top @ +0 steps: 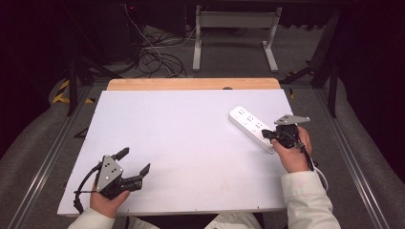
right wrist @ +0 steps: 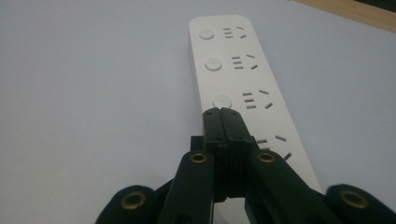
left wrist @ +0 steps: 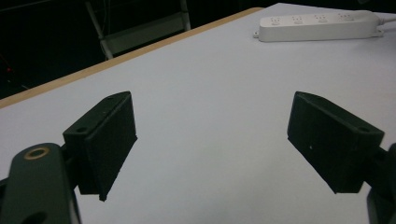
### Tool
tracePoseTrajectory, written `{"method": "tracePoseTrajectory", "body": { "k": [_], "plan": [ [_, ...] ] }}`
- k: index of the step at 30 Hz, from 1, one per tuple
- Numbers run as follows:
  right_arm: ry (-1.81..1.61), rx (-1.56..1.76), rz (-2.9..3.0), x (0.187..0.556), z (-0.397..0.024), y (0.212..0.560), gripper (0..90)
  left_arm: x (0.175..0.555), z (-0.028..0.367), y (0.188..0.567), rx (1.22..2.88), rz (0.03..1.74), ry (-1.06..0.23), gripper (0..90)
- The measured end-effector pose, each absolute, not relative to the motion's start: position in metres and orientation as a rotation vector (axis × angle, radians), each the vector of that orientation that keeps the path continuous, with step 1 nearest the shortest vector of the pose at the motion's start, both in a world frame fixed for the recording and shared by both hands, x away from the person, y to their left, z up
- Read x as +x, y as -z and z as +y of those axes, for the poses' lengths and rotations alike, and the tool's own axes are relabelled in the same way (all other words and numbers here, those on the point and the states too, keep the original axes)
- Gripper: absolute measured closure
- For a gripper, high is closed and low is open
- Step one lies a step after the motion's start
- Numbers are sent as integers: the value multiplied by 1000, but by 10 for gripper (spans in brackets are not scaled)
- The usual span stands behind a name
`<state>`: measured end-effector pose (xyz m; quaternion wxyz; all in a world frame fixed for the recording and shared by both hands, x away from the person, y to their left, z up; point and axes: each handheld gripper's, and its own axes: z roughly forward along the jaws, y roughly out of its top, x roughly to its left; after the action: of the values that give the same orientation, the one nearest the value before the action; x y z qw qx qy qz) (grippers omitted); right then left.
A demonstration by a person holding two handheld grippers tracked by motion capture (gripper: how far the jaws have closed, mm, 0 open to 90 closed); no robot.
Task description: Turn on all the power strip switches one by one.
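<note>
Power strip [top: 251, 128], white and long, lies flat on the white surface [top: 181, 143], toward the surface's far right part, set at a slant with one end pointing to the far wooden edge [top: 191, 84]. In the right tool view four round buttons and rows of socket slots run along its top [right wrist: 236, 70]. Right tool [top: 273, 135] sits at the strip's near end, its jaws clenched together with nothing between them, tips right over the strip beside the button nearest the tool; whether they press on it cannot be told. The person's right hand [top: 293, 152] holds that tool just beyond the strip's near end, a pale sleeve behind it. Left tool [top: 136, 162] is well apart from the strip, over the surface's near left part, jaws spread wide and released, bare surface between them. From the left tool view the strip [left wrist: 317, 24] lies far off ahead
</note>
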<state>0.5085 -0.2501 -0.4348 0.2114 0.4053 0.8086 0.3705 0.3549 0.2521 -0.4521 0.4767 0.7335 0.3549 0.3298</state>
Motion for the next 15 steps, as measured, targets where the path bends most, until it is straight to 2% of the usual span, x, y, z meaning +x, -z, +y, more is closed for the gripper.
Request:
{"method": "tracePoseTrajectory", "body": {
  "k": [15],
  "plan": [
    [-905,1173,2247,521,-247,450,900,356,252,453,1797,870,-799,158]
  ]
}}
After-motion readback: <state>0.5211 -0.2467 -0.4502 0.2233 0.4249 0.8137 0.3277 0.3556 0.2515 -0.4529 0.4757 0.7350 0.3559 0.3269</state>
